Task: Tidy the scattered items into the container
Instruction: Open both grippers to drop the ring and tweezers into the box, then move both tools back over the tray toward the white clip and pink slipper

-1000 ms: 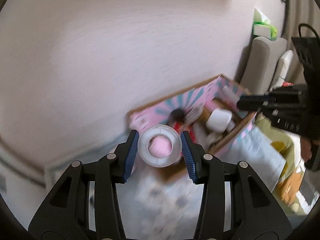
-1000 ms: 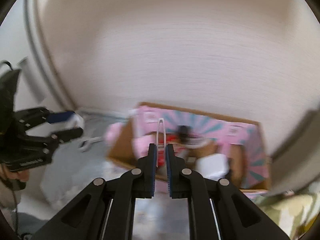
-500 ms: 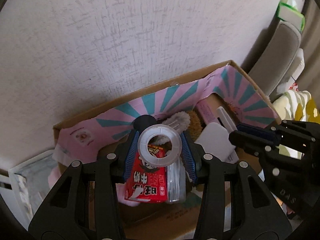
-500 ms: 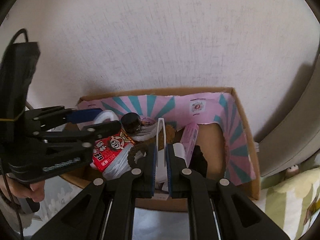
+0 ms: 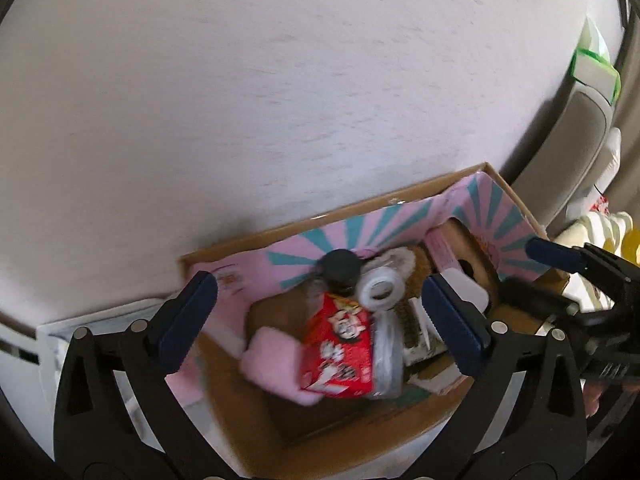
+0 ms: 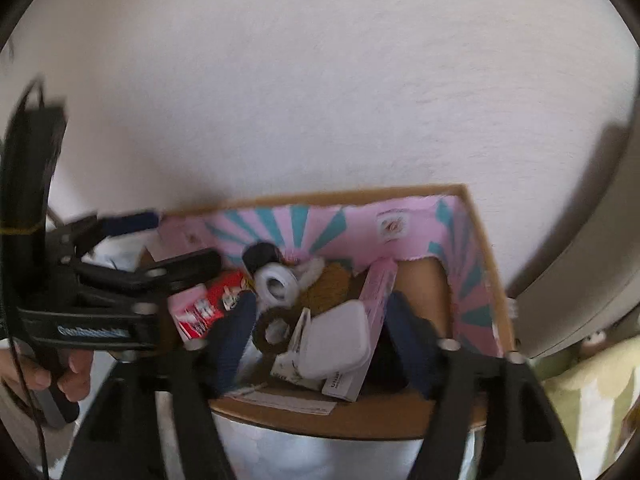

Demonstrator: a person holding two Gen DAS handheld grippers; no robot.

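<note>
Nothing reads cleanly from here. The red packet (image 5: 340, 344) in the cardboard box (image 5: 360, 440) carries large white characters, too blurred to make out. The left gripper (image 6: 132, 264) has pale lettering along its side, also smeared.

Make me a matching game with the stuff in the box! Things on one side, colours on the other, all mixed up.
Things:
1. tape roll
2. snack packet
3. round cap
4. soft pad

Colours:
A. black
B. pink
C. clear white
D. red

Pairs: 1-C, 2-D, 3-A, 4-B
</note>
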